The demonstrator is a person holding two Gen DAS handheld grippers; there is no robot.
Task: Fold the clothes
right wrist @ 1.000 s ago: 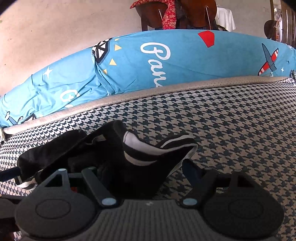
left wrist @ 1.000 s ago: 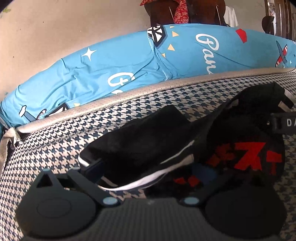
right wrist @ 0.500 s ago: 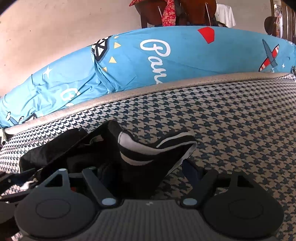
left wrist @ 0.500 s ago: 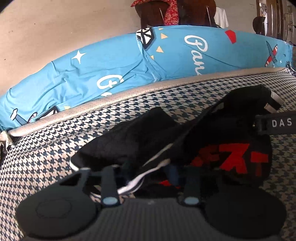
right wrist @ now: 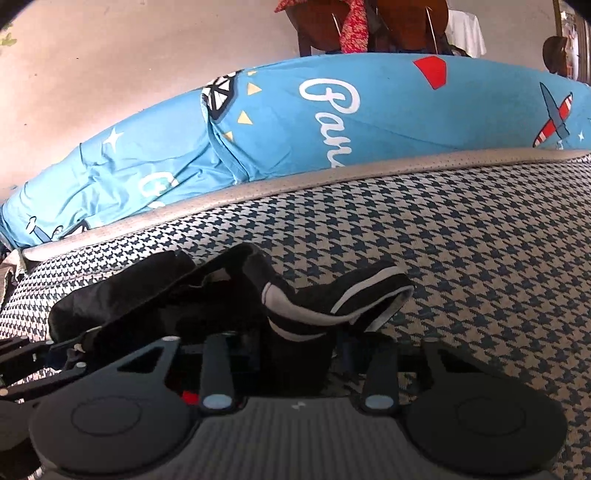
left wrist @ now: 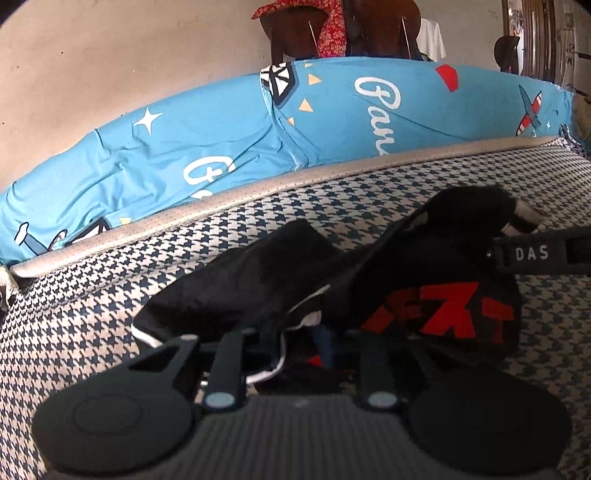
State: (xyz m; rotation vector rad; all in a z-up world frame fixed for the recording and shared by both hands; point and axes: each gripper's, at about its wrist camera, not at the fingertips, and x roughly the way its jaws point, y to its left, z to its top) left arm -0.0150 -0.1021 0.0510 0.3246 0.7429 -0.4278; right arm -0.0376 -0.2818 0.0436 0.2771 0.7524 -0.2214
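A crumpled black garment (left wrist: 240, 280) with red print (left wrist: 436, 317) and white trim lies on the houndstooth surface (left wrist: 74, 295). My left gripper (left wrist: 299, 343) has its jaws closing on the garment's near edge, and its fingertips are buried in the cloth. In the right wrist view the same garment (right wrist: 147, 295) shows a white-striped band (right wrist: 351, 295). My right gripper (right wrist: 299, 350) has its jaws closing around the fold below that band, with cloth filling the gap. The right gripper's finger (left wrist: 535, 254) reaches the garment from the right in the left wrist view.
A blue printed sheet (left wrist: 221, 140) bulges behind a silver piped edge (left wrist: 258, 188) at the back. Dark wooden furniture with a red cloth (left wrist: 332, 29) stands against the beige wall. Bare houndstooth surface (right wrist: 480, 258) stretches to the right of the garment.
Both grippers have gone from wide open to closed on the garment, the left one first, then the right. The garment's near edge has bunched up between the left fingers.
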